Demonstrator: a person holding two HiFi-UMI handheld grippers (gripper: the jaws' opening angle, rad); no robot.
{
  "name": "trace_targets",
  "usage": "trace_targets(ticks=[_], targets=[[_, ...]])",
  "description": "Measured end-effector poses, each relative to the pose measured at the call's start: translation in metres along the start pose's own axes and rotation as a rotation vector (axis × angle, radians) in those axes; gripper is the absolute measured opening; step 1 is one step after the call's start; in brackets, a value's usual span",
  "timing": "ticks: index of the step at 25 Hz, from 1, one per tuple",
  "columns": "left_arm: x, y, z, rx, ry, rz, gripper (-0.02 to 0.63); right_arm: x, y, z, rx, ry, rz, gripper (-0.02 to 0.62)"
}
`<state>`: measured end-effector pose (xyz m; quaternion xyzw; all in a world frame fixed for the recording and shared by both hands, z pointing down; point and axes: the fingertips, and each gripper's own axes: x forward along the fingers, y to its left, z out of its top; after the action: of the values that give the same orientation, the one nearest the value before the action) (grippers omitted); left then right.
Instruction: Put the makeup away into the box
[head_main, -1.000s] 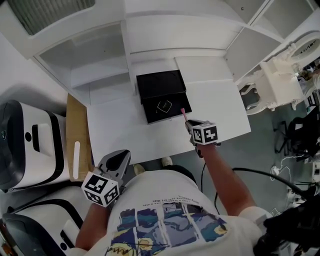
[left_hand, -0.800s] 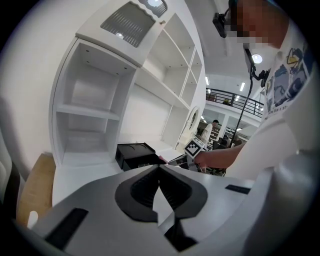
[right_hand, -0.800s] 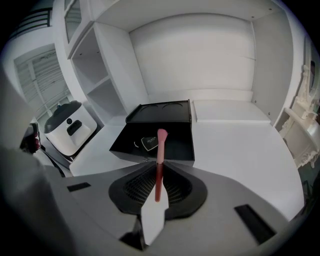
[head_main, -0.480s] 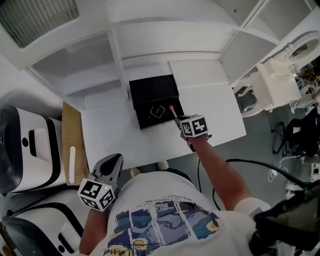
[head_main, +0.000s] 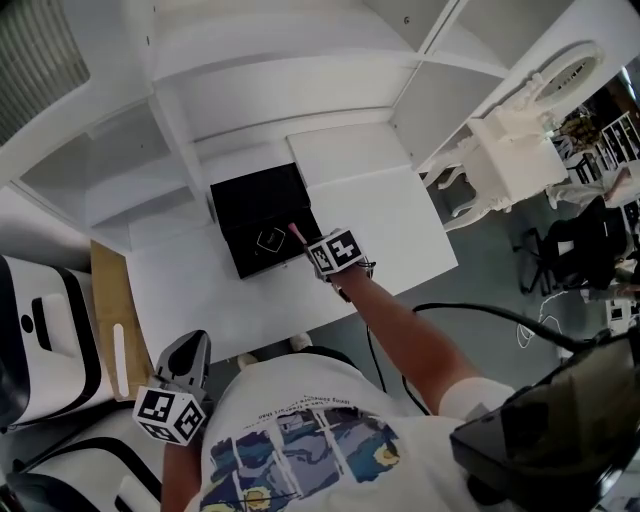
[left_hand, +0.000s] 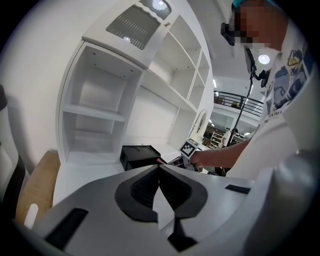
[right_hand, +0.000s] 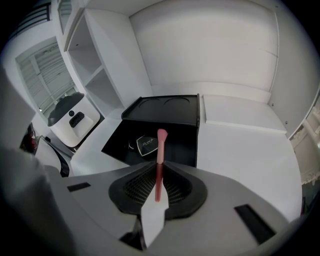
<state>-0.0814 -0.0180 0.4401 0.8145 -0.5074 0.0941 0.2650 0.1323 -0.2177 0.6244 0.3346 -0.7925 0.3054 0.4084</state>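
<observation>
An open black box (head_main: 262, 205) stands on the white table (head_main: 385, 235), its lid (right_hand: 162, 109) tilted up at the back. A black compact (right_hand: 146, 145) lies inside it. My right gripper (head_main: 306, 244) is shut on a pink makeup brush (right_hand: 161, 142), whose head sticks out past the jaws above the box's open tray, just right of the compact. My left gripper (head_main: 190, 345) hangs at the table's near left edge, far from the box. In the left gripper view its jaws (left_hand: 160, 169) stand shut with nothing between them.
A white shelf unit (head_main: 250, 90) rises behind the table. A wooden board (head_main: 105, 335) and white machines (head_main: 40, 340) lie to the left. A white ornate chair (head_main: 510, 150) stands on the right. The table's right half is bare white surface.
My right gripper has carried the brush leftward from the box's right edge to over its open tray. The left gripper has hardly moved. The head camera has swung.
</observation>
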Motion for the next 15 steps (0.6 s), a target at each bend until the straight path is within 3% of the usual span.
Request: trace_targets(ticks=[15], targets=[[-0.012, 0.011, -0.003, -0.025, -0.018, 0.053, 0.014, 0.023, -0.014, 0.012, -0.043, 0.058, -0.028, 0.061]])
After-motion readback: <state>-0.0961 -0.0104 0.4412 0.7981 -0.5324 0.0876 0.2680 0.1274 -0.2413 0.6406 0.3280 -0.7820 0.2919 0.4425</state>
